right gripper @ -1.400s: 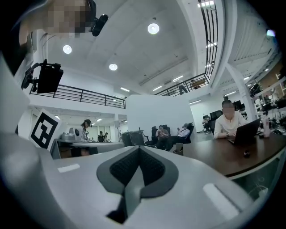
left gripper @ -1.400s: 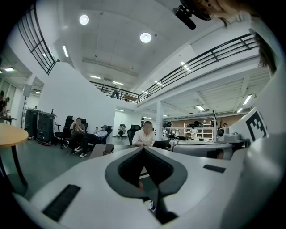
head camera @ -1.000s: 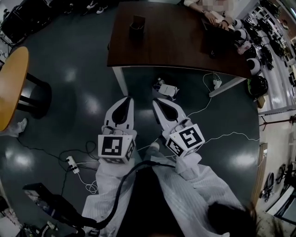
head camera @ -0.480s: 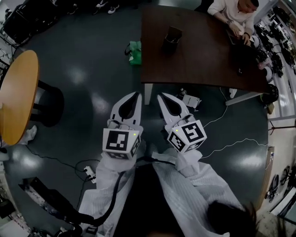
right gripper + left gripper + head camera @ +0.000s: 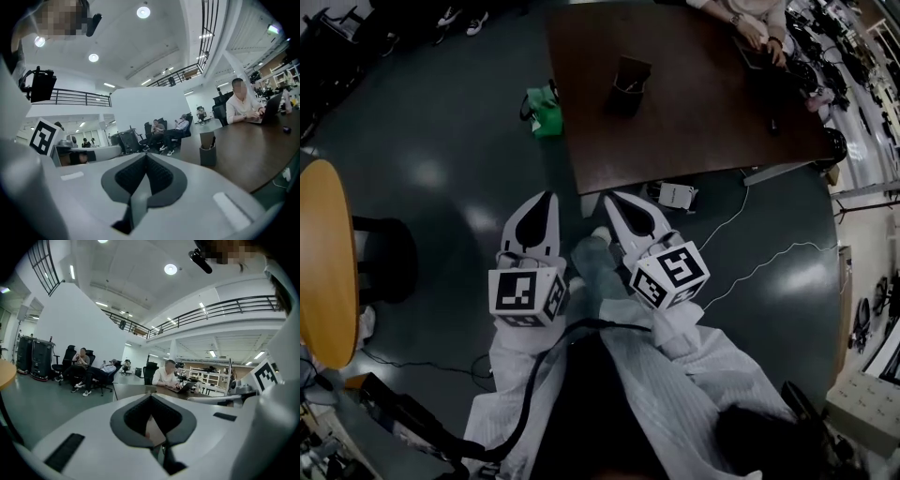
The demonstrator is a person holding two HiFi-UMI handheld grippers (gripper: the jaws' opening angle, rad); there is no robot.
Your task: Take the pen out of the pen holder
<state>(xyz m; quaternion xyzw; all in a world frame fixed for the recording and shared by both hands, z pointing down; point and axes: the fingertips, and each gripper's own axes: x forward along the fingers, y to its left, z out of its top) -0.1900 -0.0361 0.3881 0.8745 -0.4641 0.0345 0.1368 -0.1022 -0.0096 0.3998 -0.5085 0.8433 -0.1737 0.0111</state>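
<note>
Nothing done yet: pen sits in holder on tabletop; left gripper and right gripper, both closed and empty, are well short of it

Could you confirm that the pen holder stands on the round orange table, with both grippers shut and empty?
Not quite: the pen holder stands on the dark rectangular table, not the round orange table, as the head view shows. The left gripper and right gripper are indeed shut and empty.
</note>
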